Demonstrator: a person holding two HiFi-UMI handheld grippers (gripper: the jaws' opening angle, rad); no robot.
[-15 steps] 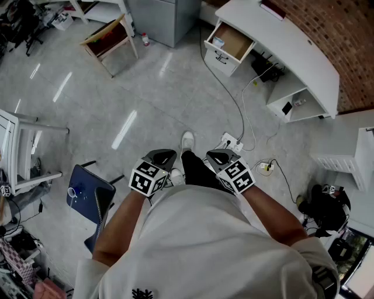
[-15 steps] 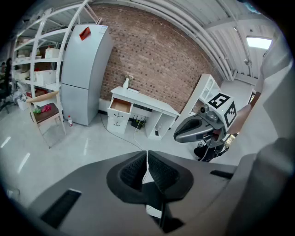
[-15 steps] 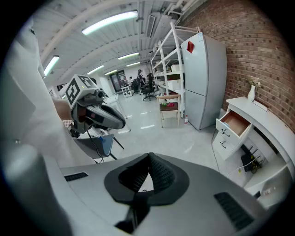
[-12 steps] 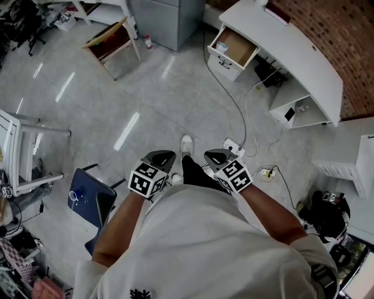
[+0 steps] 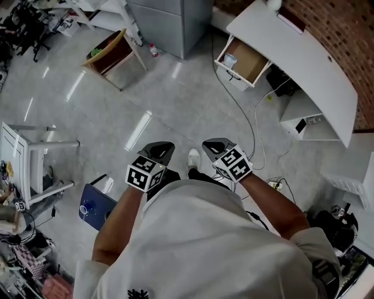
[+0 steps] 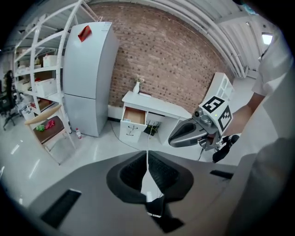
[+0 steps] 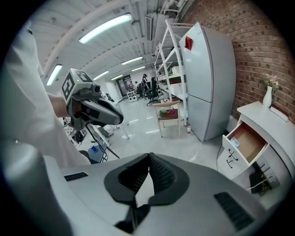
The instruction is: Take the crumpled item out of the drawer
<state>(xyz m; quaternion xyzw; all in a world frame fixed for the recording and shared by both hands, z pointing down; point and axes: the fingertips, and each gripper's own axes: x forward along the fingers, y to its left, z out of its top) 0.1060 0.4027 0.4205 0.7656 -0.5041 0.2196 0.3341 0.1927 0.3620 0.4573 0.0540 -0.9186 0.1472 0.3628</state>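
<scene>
The white desk [image 5: 292, 52] stands ahead by the brick wall, its top drawer [image 5: 241, 61] pulled open. A small pale crumpled item [image 5: 229, 59] lies in the drawer's left corner. In the right gripper view the drawer [image 7: 247, 140] shows at the right with the item [image 7: 235, 142] inside. The drawer [image 6: 134, 115] is far ahead in the left gripper view. My left gripper [image 5: 158, 147] and right gripper [image 5: 210, 143] are held side by side at waist height, well short of the desk. Both are shut with nothing in them.
A cable [image 5: 242, 111] runs over the floor from the desk to a power strip [image 5: 274, 184] by my feet. A grey cabinet [image 5: 169, 17] and a wooden chair [image 5: 114, 55] stand at the back left. A blue chair [image 5: 93, 204] and a white table [image 5: 23, 157] are to my left.
The person has stepped forward, so the desk and open drawer sit closer. Both grippers stay shut and level in front of the body.
</scene>
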